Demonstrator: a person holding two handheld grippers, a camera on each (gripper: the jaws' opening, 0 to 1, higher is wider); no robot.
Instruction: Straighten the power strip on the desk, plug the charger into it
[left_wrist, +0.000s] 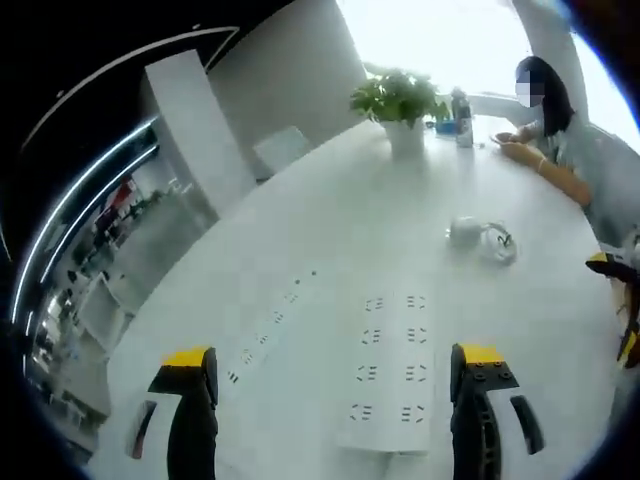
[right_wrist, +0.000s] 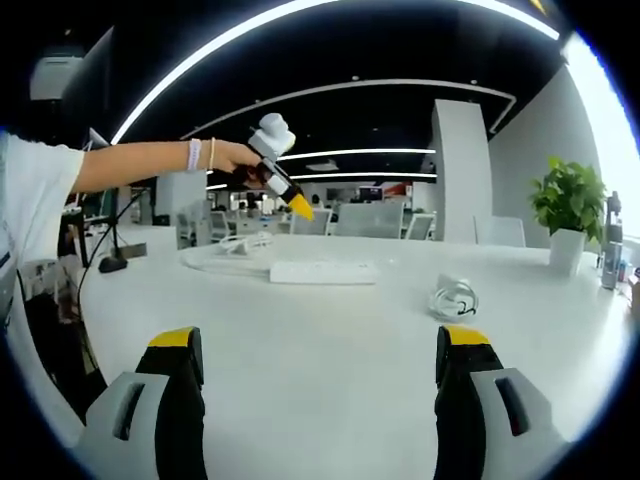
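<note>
Power strip (left_wrist: 392, 372) lay flat on the white desk (left_wrist: 330, 230), low in the centre of the left gripper view, between that view's two jaws and just ahead of them, its rows of sockets facing up. A second, narrower strip (left_wrist: 268, 325) lay just to its left at a slant. In the right gripper view the power strip (right_wrist: 325, 271) showed as a low white bar in mid-frame, with a cable coiled on the desk to its left.

Charger (left_wrist: 466, 231) sat well beyond the strip toward the upper right of the left gripper view, its cord (left_wrist: 500, 243) looped beside it.

The left gripper (left_wrist: 335, 385) hovered over the strip with its jaws spread wide, holding nothing. The right gripper (right_wrist: 312, 375) hovered above bare desk, also spread and empty.

The strip looked rigid and fairly light, likely to slide on the smooth top, so a nudge or pinch across its long edges seemed best. The charger looked small and hard; its block, not the limp cord, seemed the place to grip.
</note>
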